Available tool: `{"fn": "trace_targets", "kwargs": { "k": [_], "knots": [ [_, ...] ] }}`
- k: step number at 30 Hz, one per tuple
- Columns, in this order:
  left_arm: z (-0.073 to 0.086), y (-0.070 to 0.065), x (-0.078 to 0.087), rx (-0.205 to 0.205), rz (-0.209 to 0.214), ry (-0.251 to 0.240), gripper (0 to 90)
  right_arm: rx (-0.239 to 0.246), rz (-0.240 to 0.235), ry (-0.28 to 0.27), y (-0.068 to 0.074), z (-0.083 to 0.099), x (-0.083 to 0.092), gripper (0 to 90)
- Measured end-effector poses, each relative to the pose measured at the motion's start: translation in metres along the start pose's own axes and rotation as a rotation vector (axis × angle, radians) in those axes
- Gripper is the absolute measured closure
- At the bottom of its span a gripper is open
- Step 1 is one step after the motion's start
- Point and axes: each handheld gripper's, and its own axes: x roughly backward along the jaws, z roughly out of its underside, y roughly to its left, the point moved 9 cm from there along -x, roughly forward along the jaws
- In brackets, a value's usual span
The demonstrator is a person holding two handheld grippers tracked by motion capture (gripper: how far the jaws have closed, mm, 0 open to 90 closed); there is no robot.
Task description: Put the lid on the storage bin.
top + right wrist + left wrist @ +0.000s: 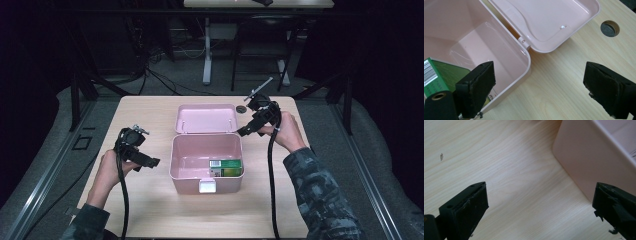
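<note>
Box: pink box sits between the two grippers, lid swung back flat on the table
Carton: green carton already lies inside, in the corner nearest the right gripper
Left gripper: left gripper spread wide, nothing held, just beside the box's outer wall
Right gripper: right gripper released too, hanging over the rim by the hinge
Progress: packing looks done, I'd say; lid not yet closed, latch undone

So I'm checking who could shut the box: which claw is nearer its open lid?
The right claw, beside the box's back right corner near the lid. The left claw is at the box's front left side.
</note>
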Motion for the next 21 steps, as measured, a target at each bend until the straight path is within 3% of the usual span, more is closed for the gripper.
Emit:
{"fn": "trace_targets", "kwargs": {
  "k": [9, 17, 21],
  "knots": [
    [-0.023, -0.027, 0.015, -0.028, 0.057, -0.066, 0.1, -0.008, -0.001, -0.001, -0.004, -0.014, -0.012, 10.4],
    [-0.028, -0.049, -0.003, -0.055, 0.109, -0.027, 2.5, -0.023, -0.004, 0.009, -0.010, -0.021, -0.030, 11.2],
    [-0.032, -0.055, -0.007, -0.043, 0.121, -0.041, 8.0, -0.043, 0.009, 0.016, -0.015, -0.023, -0.038, 12.0]
  ]
}}
